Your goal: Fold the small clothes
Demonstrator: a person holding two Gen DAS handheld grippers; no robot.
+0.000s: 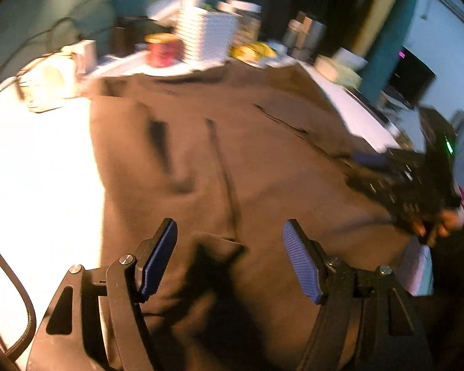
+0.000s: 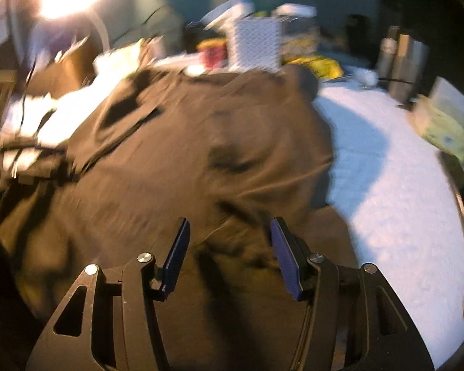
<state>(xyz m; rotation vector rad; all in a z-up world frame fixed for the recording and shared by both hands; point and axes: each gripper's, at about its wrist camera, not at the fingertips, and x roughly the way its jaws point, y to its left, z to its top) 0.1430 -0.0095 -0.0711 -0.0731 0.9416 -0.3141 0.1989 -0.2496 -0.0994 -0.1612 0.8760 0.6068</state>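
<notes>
Left hand-held gripper (image 1: 229, 259) and right hand-held gripper (image 2: 229, 259) gape, angled downward.

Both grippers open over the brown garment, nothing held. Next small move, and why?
Probably lower the left gripper and close its fingers on the small fabric flap lying between them. The brown garment is spread on the white table with nothing gripped, and the right gripper is open over a wrinkled part.

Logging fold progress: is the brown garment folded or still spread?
Mostly spread: the brown garment covers much of the white table in both wrist views, wrinkled. Blur hides whether any edge is folded over.
</notes>
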